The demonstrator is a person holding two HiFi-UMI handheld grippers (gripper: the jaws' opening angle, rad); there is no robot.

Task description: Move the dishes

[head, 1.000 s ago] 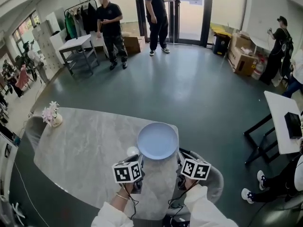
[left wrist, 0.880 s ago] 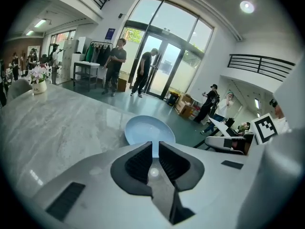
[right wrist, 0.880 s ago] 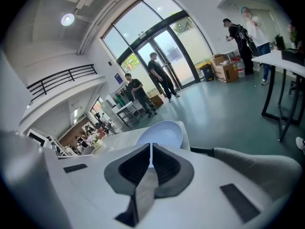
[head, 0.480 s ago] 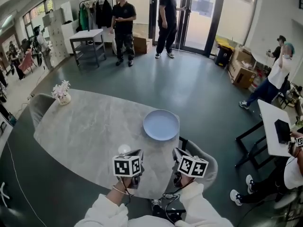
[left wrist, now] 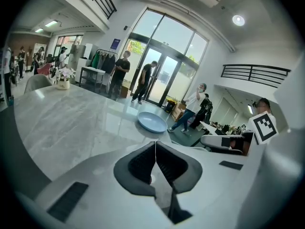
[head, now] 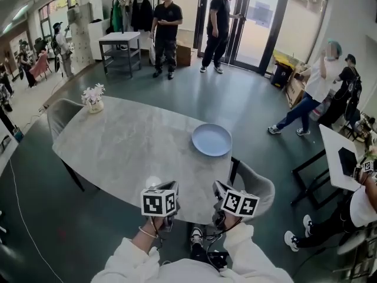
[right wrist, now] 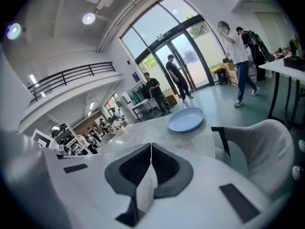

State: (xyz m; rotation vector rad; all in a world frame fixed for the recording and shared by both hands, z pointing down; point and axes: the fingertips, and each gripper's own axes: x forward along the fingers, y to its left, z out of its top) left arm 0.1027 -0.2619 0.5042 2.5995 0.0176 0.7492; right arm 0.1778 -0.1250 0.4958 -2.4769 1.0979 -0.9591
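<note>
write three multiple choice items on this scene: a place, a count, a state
1. Where on the grey marble-look table does the round pale blue plate lie? A near the edge by the grey padded chair; B in the middle; C on that chair's seat.
2. How many plates are on it? A three; B one; C two.
3. How do the left gripper and right gripper stand? A wide open; B shut on the plate; C shut, empty.
1 A: the chair stands at that edge. 2 B: only one shows. 3 C: both pairs of jaws meet on nothing, the right's just closed.
</note>
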